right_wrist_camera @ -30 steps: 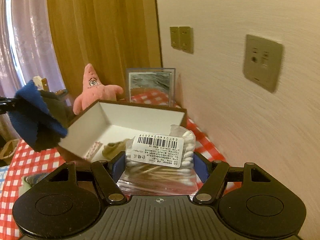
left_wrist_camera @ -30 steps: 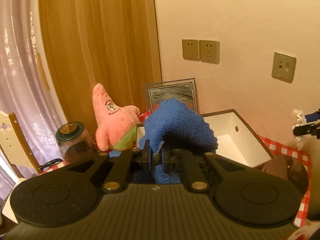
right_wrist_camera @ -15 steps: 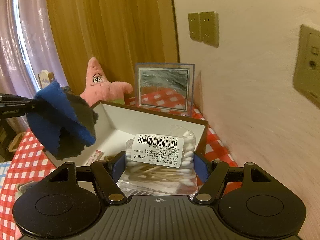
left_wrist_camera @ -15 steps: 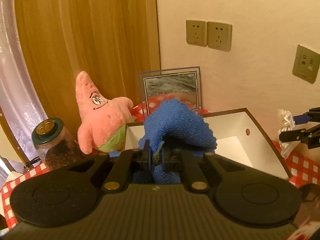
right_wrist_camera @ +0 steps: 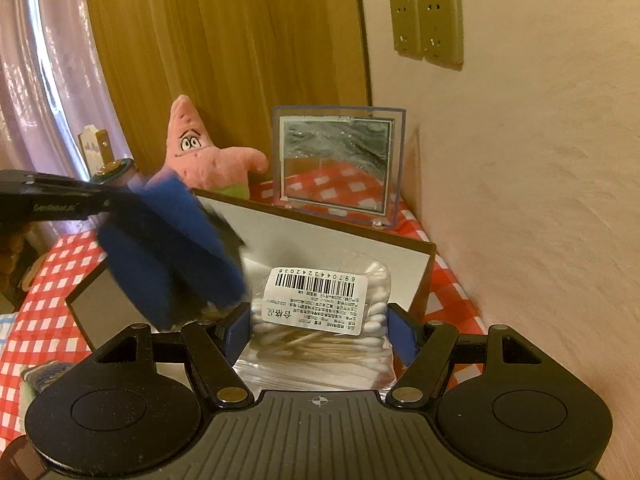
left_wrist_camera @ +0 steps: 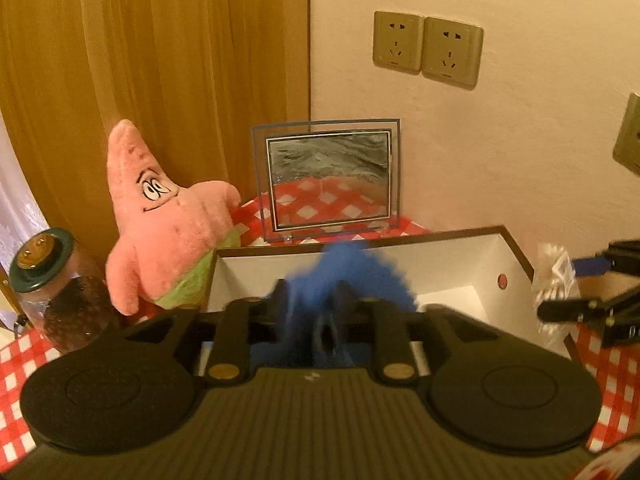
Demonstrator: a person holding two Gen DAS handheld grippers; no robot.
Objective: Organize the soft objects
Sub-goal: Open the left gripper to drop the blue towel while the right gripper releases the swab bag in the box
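My left gripper [left_wrist_camera: 310,312] has its jaws parted, and a blue fluffy cloth [left_wrist_camera: 348,276] is blurred between them, above the open white box [left_wrist_camera: 440,256]. In the right wrist view the cloth [right_wrist_camera: 172,248] hangs below the left gripper over the box's left side [right_wrist_camera: 304,236]. My right gripper [right_wrist_camera: 316,332] is shut on a clear bag of cotton swabs [right_wrist_camera: 320,320] over the box's near right part. A pink starfish plush [left_wrist_camera: 168,216] sits left of the box.
A glass picture frame [left_wrist_camera: 326,180] stands behind the box against the wall. A lidded jar [left_wrist_camera: 52,288] stands at the left on the red checked tablecloth [left_wrist_camera: 612,380]. Wall sockets [left_wrist_camera: 426,50] are above. A curtain hangs behind the plush.
My left gripper moved forward over the box and its jaws opened; the blue cloth is dropping, blurred. My right gripper kept the swab bag and edged closer to the box.
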